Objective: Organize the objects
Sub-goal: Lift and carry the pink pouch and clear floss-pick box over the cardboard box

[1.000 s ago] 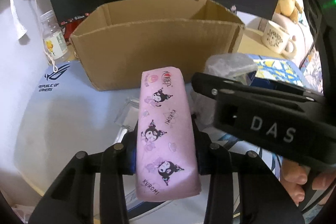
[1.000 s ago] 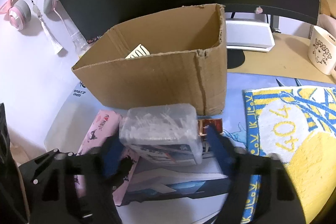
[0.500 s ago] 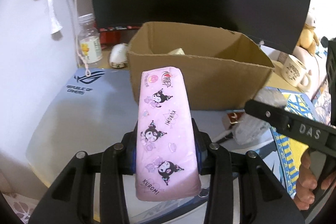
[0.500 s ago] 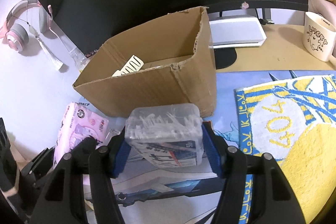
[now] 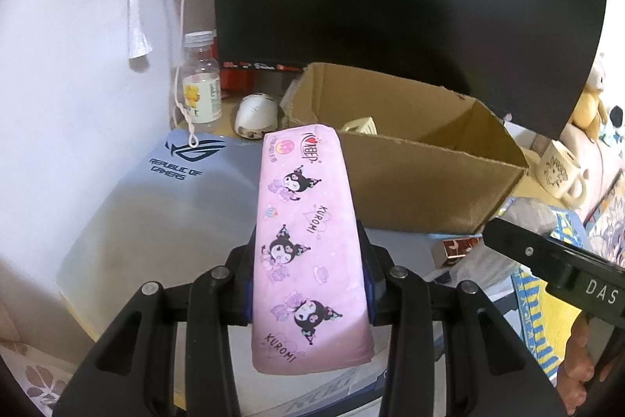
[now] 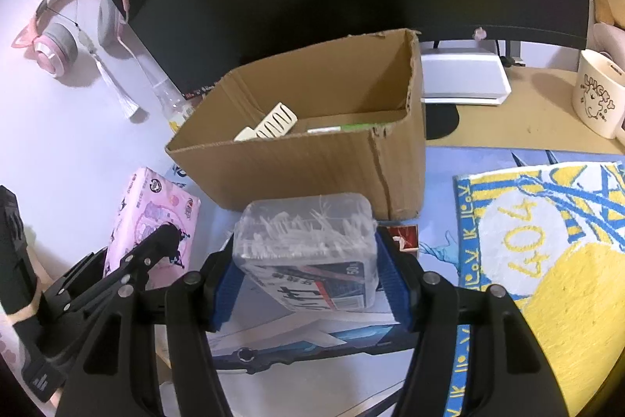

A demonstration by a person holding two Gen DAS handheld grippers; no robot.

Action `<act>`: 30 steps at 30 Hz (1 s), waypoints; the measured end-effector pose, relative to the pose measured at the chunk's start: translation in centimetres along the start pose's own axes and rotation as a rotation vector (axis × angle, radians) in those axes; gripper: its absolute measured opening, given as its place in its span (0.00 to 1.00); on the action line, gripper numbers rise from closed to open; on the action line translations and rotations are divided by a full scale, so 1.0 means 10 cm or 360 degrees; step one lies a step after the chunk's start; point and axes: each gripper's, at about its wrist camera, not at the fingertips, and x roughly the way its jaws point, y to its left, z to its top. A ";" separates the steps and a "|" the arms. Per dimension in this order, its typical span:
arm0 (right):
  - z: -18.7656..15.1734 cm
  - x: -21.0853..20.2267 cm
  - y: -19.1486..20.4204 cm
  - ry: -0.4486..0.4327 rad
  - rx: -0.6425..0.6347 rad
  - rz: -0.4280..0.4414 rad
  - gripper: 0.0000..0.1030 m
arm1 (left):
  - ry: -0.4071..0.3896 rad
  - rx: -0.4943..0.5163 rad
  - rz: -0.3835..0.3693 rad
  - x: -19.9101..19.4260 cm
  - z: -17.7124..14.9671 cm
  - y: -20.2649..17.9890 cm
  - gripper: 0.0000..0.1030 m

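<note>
With my left gripper (image 5: 308, 284) clamped on the pink tissue pack (image 5: 306, 241) and my right gripper (image 6: 308, 276) squeezing the clear floss-pick box (image 6: 308, 241), probably both airborne, I'd clear the cardboard box (image 6: 312, 159) rim before releasing.

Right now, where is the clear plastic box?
The clear plastic box sits clamped in the right claw, just in front of the cardboard box, with the pink Kuromi pack to its left.

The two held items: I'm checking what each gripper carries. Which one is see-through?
The clear plastic box in the right gripper; white picks show through it. The left gripper holds an opaque pink Kuromi tissue pack.
</note>
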 end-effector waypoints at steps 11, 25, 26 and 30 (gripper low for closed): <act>0.04 -0.07 -0.05 -0.0004 0.0039 0.0035 0.65 | -0.0025 -0.0019 0.0011 -0.04 0.01 0.05 0.37; 0.18 -0.34 -0.03 -0.0131 -0.0017 0.0019 0.65 | -0.0186 -0.0095 0.0061 -0.24 0.22 0.16 0.37; 0.19 -0.36 -0.02 -0.0146 -0.0030 0.0016 0.65 | -0.0193 -0.0096 0.0060 -0.26 0.23 0.17 0.37; 0.25 -0.45 0.04 -0.0195 -0.0082 0.0008 0.65 | -0.0214 -0.0099 0.0051 -0.29 0.31 0.16 0.37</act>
